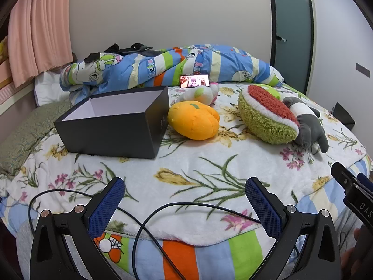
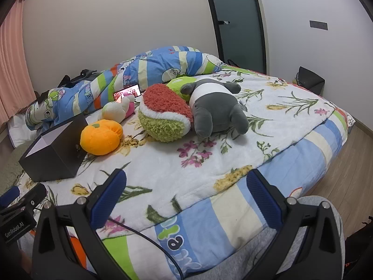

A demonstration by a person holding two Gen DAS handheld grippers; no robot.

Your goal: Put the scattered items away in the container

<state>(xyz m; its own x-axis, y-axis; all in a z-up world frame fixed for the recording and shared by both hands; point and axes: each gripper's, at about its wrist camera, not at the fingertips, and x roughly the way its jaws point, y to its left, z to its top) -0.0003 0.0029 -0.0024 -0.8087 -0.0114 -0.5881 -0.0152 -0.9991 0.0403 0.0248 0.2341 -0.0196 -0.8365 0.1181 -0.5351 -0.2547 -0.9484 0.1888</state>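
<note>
An empty black box (image 1: 112, 126) (image 2: 56, 156) with a white inside stands open on the flowered blanket. Beside its right wall lies an orange plush fruit (image 1: 193, 120) (image 2: 101, 137). Further right rests a green and red watermelon plush (image 1: 265, 114) (image 2: 163, 116), with a grey and white plush animal (image 1: 307, 123) (image 2: 216, 109) leaning against it. A small white, pink and green plush (image 1: 202, 94) (image 2: 119, 108) lies behind the orange one. My left gripper (image 1: 185, 186) and my right gripper (image 2: 186, 179) both stand open near the bed's front edge, well short of the toys, holding nothing.
A rolled cartoon quilt (image 1: 163, 67) (image 2: 144, 70) lies along the back, with a lit phone (image 1: 194, 81) (image 2: 127, 92) propped against it. Black cables (image 1: 163, 212) trail over the front of the bed. A green pillow (image 1: 25, 133) sits left of the box. Wooden floor (image 2: 338, 163) lies to the right.
</note>
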